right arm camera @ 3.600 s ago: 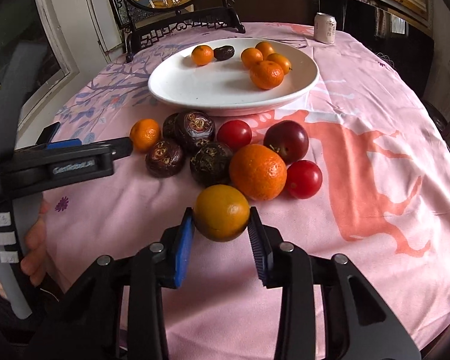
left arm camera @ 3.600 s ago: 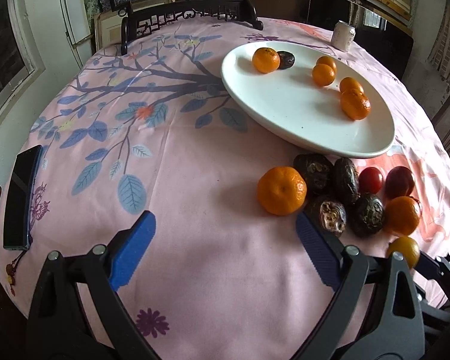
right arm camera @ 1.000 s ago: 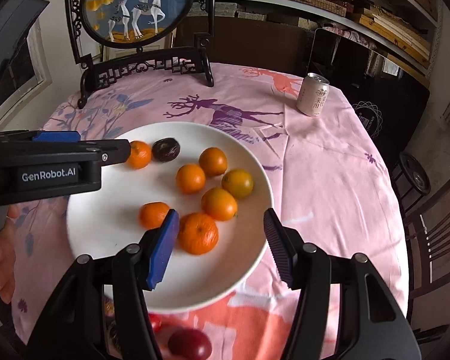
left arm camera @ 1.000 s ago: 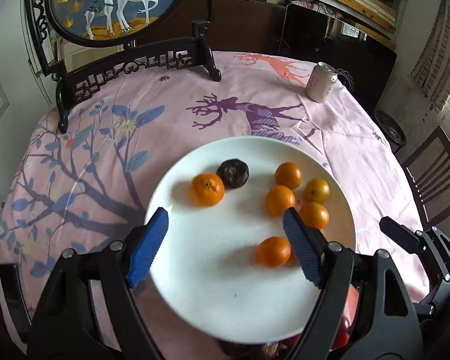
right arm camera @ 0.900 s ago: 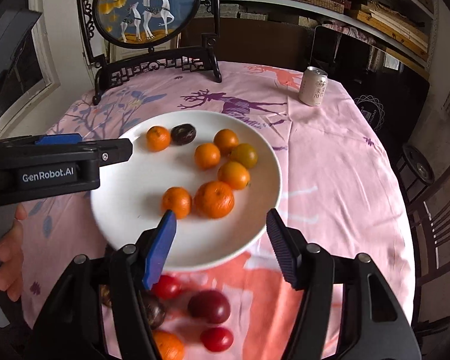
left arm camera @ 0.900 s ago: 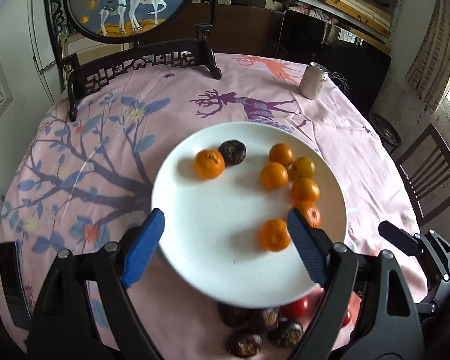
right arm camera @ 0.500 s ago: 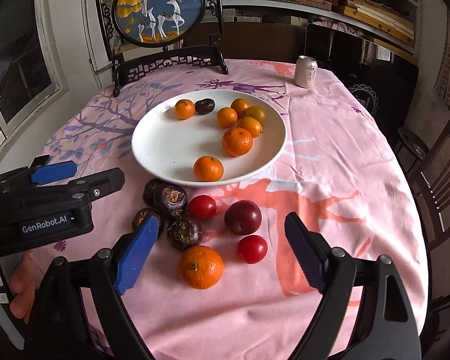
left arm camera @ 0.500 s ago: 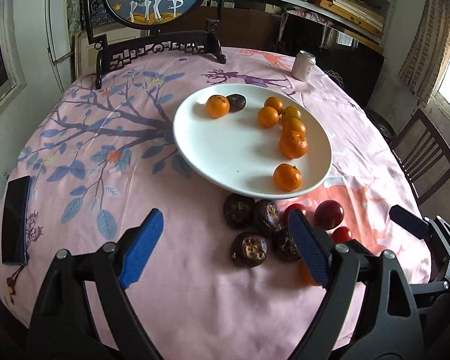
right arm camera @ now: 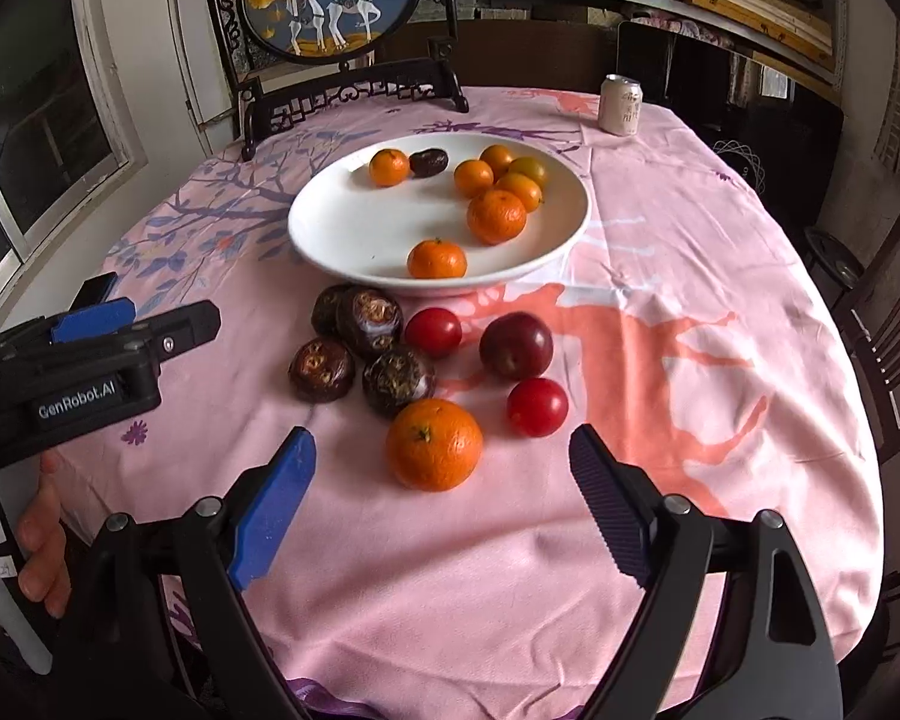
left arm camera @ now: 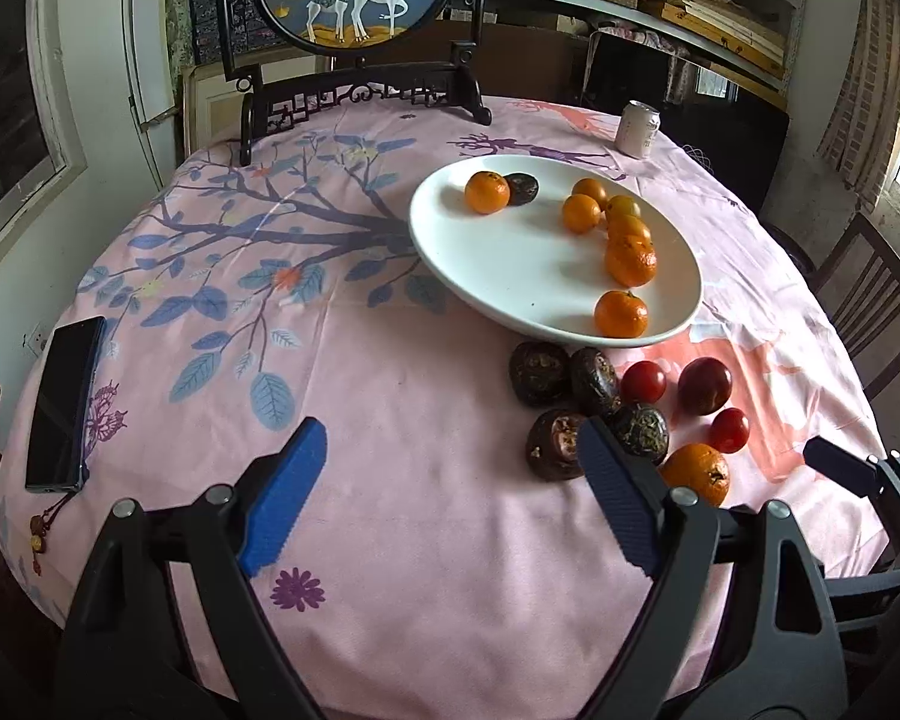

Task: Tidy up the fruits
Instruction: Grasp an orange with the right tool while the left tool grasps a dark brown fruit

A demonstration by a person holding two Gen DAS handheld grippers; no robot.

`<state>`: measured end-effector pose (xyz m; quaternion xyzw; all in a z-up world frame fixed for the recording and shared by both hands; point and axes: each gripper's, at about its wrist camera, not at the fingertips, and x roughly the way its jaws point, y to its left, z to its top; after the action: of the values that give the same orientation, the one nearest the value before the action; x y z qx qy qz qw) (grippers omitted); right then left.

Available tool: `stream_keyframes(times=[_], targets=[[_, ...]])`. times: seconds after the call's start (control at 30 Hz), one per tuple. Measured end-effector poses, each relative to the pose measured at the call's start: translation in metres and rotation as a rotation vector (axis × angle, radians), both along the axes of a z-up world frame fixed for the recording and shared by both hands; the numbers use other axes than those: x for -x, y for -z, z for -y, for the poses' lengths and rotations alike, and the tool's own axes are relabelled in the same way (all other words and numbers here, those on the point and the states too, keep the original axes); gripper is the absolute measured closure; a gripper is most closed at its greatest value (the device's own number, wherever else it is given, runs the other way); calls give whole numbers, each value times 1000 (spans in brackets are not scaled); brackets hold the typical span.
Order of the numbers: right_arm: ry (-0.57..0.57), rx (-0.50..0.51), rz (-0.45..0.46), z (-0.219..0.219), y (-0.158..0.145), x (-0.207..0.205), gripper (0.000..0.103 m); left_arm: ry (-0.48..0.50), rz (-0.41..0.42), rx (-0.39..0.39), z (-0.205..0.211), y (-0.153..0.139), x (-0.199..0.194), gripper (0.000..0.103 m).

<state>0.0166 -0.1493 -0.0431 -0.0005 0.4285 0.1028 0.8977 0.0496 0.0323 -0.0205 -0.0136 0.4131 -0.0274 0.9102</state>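
Note:
A white plate [right arm camera: 330, 228] [left arm camera: 510, 282] on the pink tablecloth holds several oranges and one dark passion fruit [right arm camera: 429, 162]. In front of the plate lie several wrinkled dark passion fruits [right arm camera: 378, 315], two red tomatoes [right arm camera: 433, 331], a dark plum [right arm camera: 516, 345] and one big orange [right arm camera: 435, 444] [left arm camera: 696, 473]. My right gripper [right arm camera: 441, 501] is open and empty, its fingers just short of the big orange on either side. My left gripper [left arm camera: 450, 495] is open and empty over bare cloth, left of the loose fruit; its right finger stands in front of a passion fruit [left arm camera: 552, 444].
A drink can [right arm camera: 621, 105] stands at the table's far right. A framed deer screen [right arm camera: 330, 0] on a dark stand is at the back. A black phone [left arm camera: 66, 402] lies at the table's left edge. A dark chair [left arm camera: 870, 312] stands to the right.
Both grippers have drawn back from over the plate toward the table's near edge. The right jaws opened wider. An orange each left behind now lies on the plate.

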Motion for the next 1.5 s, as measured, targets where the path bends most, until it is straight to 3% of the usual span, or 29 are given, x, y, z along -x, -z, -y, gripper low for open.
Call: stream_keyframes(times=[0.07, 0.13, 0.3, 0.6, 0.87, 0.97, 1.07, 1.13, 1.23, 1.5], targets=[[-18, -10, -5, -5, 8, -2, 17, -2, -9, 4, -3, 2, -1, 16], [-36, -5, -13, -11, 15, -6, 24, -9, -12, -1, -5, 5, -2, 16], [-16, 46, -62, -16, 40, -26, 58, 19, -40, -20, 1, 16, -3, 16], [-34, 9, -71, -8, 33, -10, 60, 77, -127, -54, 27, 49, -23, 16], [11, -30, -80, 20, 31, 8, 60, 111, -124, -48, 49, 59, -38, 17], [27, -44, -73, 27, 30, 10, 59, 133, -146, -21, 56, 66, -42, 34], [31, -59, -76, 30, 31, 10, 60, 138, -116, -62, 64, 67, -45, 46], [31, -60, -79, 30, 31, 10, 60, 133, -114, -41, 62, 65, -45, 64], [37, -63, -73, 30, 28, 9, 60, 138, -132, 19, 52, 61, -42, 64], [23, -74, -58, 21, 22, 11, 59, 109, -94, 71, 26, 42, -20, 64]])
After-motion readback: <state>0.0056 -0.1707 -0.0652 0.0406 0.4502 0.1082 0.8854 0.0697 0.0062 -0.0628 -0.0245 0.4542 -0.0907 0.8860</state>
